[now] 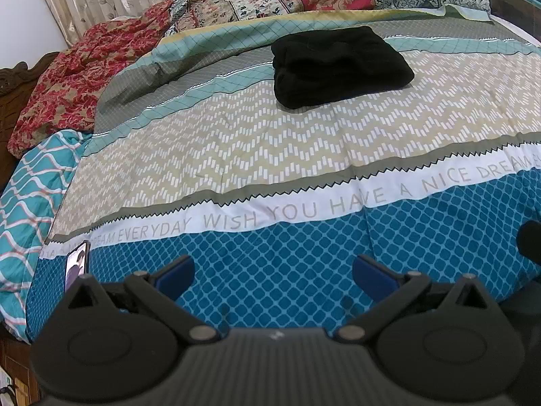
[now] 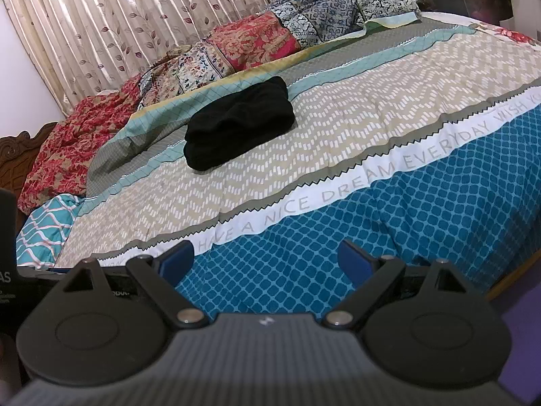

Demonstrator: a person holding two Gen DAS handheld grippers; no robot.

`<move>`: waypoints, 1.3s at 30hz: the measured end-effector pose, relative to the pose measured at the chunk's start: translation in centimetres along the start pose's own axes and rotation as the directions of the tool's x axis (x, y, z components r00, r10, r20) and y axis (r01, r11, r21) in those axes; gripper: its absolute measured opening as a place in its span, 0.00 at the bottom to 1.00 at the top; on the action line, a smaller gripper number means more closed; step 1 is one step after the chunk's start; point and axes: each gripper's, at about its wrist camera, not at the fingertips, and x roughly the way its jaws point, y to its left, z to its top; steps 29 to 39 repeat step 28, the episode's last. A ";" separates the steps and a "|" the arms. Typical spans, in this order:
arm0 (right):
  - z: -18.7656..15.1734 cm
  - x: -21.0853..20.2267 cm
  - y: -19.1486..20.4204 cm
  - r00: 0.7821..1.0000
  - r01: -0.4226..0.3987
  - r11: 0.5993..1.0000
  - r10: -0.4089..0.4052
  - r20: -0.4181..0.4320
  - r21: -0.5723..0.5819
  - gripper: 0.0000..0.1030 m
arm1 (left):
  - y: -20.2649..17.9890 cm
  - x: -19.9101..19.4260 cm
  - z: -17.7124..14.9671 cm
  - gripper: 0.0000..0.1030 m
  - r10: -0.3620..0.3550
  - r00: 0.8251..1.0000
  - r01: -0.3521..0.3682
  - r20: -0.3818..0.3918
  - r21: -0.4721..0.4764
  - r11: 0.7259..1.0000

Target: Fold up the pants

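Observation:
The black pants (image 1: 341,66) lie as a compact folded bundle on the patterned bedspread (image 1: 236,155), far from both grippers; they also show in the right wrist view (image 2: 238,125). My left gripper (image 1: 273,270) is open and empty, held above the blue near edge of the bed. My right gripper (image 2: 265,257) is open and empty too, above the same blue band, well short of the pants.
Crumpled floral quilts (image 1: 84,77) and pillows (image 2: 338,13) line the far side by the curtain (image 2: 101,27). A phone (image 1: 77,264) lies at the bed's near left corner. A wooden headboard (image 2: 20,149) stands at the left.

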 end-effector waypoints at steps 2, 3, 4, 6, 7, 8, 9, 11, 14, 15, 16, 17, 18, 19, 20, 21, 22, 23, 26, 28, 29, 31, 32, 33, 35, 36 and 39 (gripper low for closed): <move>0.0 0.0 0.0 1.000 0.000 1.000 0.000 0.002 -0.002 0.91 | 0.0 0.0 0.0 1.00 0.000 1.000 0.000 -0.001 0.000 1.000; 0.1 0.0 0.1 1.000 0.000 1.000 0.000 0.003 -0.003 0.91 | 0.0 0.0 0.0 1.00 -0.001 1.000 0.001 -0.001 0.000 1.000; 0.1 0.0 0.2 1.000 0.000 1.000 0.000 0.003 -0.004 0.91 | 0.0 0.0 0.0 1.00 -0.002 1.000 0.002 -0.002 0.001 1.000; 0.1 0.0 0.2 1.000 -0.001 1.000 0.001 0.003 -0.005 0.91 | 0.0 0.1 0.0 1.00 -0.002 1.000 0.002 -0.002 0.004 1.000; 0.1 0.0 0.2 1.000 0.000 1.000 0.000 0.003 -0.005 0.91 | 0.0 0.1 0.0 1.00 -0.003 1.000 0.003 -0.002 0.005 1.000; 0.1 0.0 0.2 1.000 0.000 1.000 0.000 0.003 -0.005 0.91 | 0.0 0.1 0.1 1.00 -0.003 1.000 0.003 -0.002 0.006 1.000; 0.1 0.0 0.2 1.000 0.000 1.000 0.000 0.003 -0.005 0.91 | 0.0 0.1 0.1 1.00 -0.003 1.000 0.003 -0.002 0.005 1.000; 0.1 0.0 0.2 1.000 -0.001 1.000 0.001 0.002 -0.004 0.91 | 0.0 0.0 0.0 1.00 -0.003 1.000 0.003 -0.002 0.005 1.000; 0.1 0.0 0.2 1.000 -0.001 1.000 0.001 0.002 -0.005 0.91 | 0.0 0.1 0.0 1.00 -0.003 1.000 0.003 -0.002 0.005 1.000; 0.1 0.0 0.2 1.000 -0.001 1.000 0.001 0.002 -0.005 0.91 | 0.0 0.1 0.0 1.00 -0.003 1.000 0.003 -0.003 0.006 1.000; 0.1 0.0 0.2 1.000 -0.001 1.000 0.001 0.002 -0.004 0.91 | 0.0 0.1 0.0 1.00 -0.005 1.000 0.005 -0.004 0.006 1.000; 0.1 0.0 0.2 1.000 -0.001 1.000 0.001 0.002 -0.004 0.91 | 0.0 0.2 0.0 1.00 -0.008 1.000 0.008 -0.006 0.005 1.000; 0.1 0.0 0.2 1.000 0.000 1.000 0.000 0.002 -0.004 0.91 | 0.0 0.2 0.0 1.00 -0.015 1.000 0.015 -0.010 0.004 1.000; 0.1 0.0 0.2 1.000 0.000 1.000 0.000 0.001 -0.003 0.91 | 0.1 0.3 0.0 1.00 -0.023 1.000 0.023 -0.014 0.003 1.000; 0.1 0.0 0.2 1.000 0.001 1.000 -0.001 0.000 -0.002 0.91 | 0.2 0.4 0.0 1.00 -0.037 0.999 0.037 -0.017 0.000 0.999; 0.1 0.1 0.1 1.000 0.001 1.000 -0.001 0.000 -0.002 0.91 | 0.3 0.4 -0.1 1.00 -0.052 0.999 0.052 -0.017 -0.005 0.999; 0.1 0.1 0.1 1.000 0.001 1.000 -0.001 0.000 -0.002 0.91 | 0.4 0.3 -0.1 1.00 -0.058 0.998 0.057 -0.013 -0.007 0.998; 0.1 0.1 0.1 1.000 0.001 1.000 -0.001 0.000 -0.003 0.91 | 0.4 0.2 -0.2 1.00 -0.065 0.998 0.065 -0.005 -0.007 0.998; 0.1 0.1 0.1 1.000 0.003 1.000 -0.003 0.002 -0.006 0.91 | 0.6 -0.3 -0.1 1.00 -0.094 0.995 0.095 0.014 -0.017 0.995; 0.1 0.1 0.2 1.000 0.002 1.000 -0.002 0.003 -0.007 0.91 | 0.7 -0.5 -0.1 1.00 -0.108 0.994 0.108 0.025 -0.019 0.994; 0.1 0.1 0.2 1.000 0.002 1.000 -0.002 0.003 -0.007 0.91 | 0.7 -0.5 -0.1 1.00 -0.108 0.994 0.108 0.025 -0.019 0.994; 0.1 0.1 0.2 1.000 0.002 1.000 -0.002 0.003 -0.007 0.91 | 0.7 -0.5 -0.1 1.00 -0.108 0.994 0.108 0.025 -0.019 0.994; 0.1 0.1 0.2 1.000 0.002 1.000 -0.002 0.003 -0.007 0.91 | 0.7 -0.5 -0.1 1.00 -0.108 0.994 0.108 0.025 -0.019 0.994; 0.1 0.1 0.2 1.000 0.002 1.000 -0.002 0.003 -0.007 0.91 | 0.7 -0.5 -0.1 1.00 -0.108 0.994 0.108 0.025 -0.019 0.994; 0.1 0.1 0.2 1.000 0.002 1.000 -0.002 0.003 -0.007 0.91 | 0.7 -0.5 -0.1 1.00 -0.108 0.994 0.108 0.025 -0.019 0.994; 0.1 0.1 0.2 1.000 0.002 1.000 -0.002 0.003 -0.007 0.91 | 0.7 -0.5 -0.1 1.00 -0.108 0.994 0.108 0.025 -0.019 0.994; 0.1 0.1 0.2 1.000 0.002 1.000 -0.002 0.003 -0.007 0.91 | 0.7 -0.5 -0.1 1.00 -0.108 0.994 0.108 0.025 -0.019 0.994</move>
